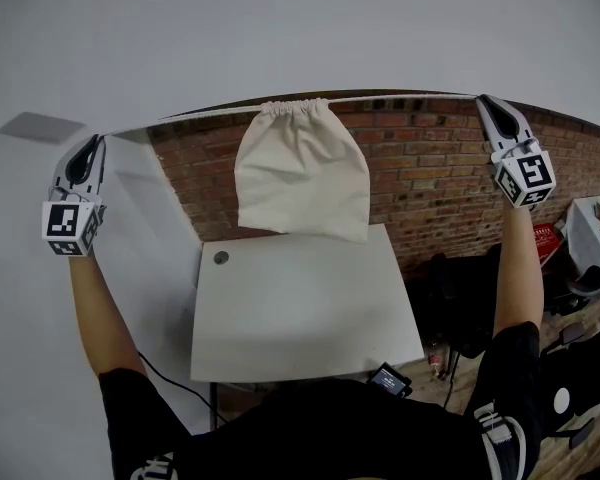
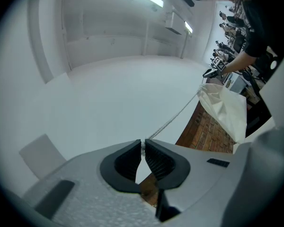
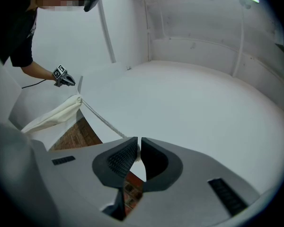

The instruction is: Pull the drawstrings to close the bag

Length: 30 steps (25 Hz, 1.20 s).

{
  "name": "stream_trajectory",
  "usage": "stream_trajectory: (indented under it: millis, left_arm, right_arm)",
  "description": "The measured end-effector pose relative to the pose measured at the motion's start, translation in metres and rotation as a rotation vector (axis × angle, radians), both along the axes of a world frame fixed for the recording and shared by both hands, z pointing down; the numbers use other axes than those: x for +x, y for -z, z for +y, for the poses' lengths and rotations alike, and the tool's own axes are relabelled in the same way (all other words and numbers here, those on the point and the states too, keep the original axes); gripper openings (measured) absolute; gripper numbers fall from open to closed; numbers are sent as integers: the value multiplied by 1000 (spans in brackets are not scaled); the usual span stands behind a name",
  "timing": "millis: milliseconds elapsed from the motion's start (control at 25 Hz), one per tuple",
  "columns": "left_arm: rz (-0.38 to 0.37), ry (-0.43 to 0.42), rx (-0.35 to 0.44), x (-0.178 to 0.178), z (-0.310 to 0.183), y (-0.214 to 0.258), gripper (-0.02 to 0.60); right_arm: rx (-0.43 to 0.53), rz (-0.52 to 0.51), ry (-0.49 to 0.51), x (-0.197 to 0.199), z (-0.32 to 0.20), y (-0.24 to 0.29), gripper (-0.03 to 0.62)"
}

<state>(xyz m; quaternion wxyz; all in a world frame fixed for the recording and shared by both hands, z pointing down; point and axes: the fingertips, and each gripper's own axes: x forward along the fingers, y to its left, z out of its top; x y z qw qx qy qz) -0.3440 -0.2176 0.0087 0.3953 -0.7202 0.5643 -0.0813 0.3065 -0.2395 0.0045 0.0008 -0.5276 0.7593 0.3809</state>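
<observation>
**A:** Left tool (image 2: 142,143) first: jaws pinched narrow, and the left string (image 2: 173,119) is caught right at the tips.

**B:** Same on the other side. The right tool (image 3: 137,140) has its jaws almost together, clamped on the right string (image 3: 102,119) at the very tips.

**A:** From the head view, the left arm (image 1: 95,308) and right arm (image 1: 520,278) are spread wide, with both tools held high and tipped a little upward.

**B:** Follow those strings inward. Each one runs taut, and together they make nearly one straight line to the bag (image 1: 302,168).

**A:** There it is, a cream cloth bag hanging in the air about midway between the two tools. Its mouth is gathered into tight puckers along the top.

**B:** The body hangs loose below the line, wider at the bottom than at the neck.

**A:** Under it is the white surface (image 1: 300,308). The bag's bottom hem shows over its far edge, but I can't tell if it touches.

**B:** There's a small dark disc (image 1: 221,258) near the surface's far left corner, well clear of the bag.

**A:** And a brick wall (image 1: 430,168) behind it all.
</observation>
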Motion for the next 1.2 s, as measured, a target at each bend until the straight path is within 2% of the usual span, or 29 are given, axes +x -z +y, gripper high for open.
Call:
stream_trajectory:
  millis: [320,520,1200]
  left_arm:
    - [57,-47,-49,1,-5,1,38]
    - [83,-84,-108,4,-14,1,38]
    - [251,-227,-253,-2,-19,-8,40]
  right_arm:
    - [-55,-2,6,0,-10,-4,29]
    - [-92,6,2,1,-18,-6,32]
    - [-211,-45,120,-1,-22,-12,37]
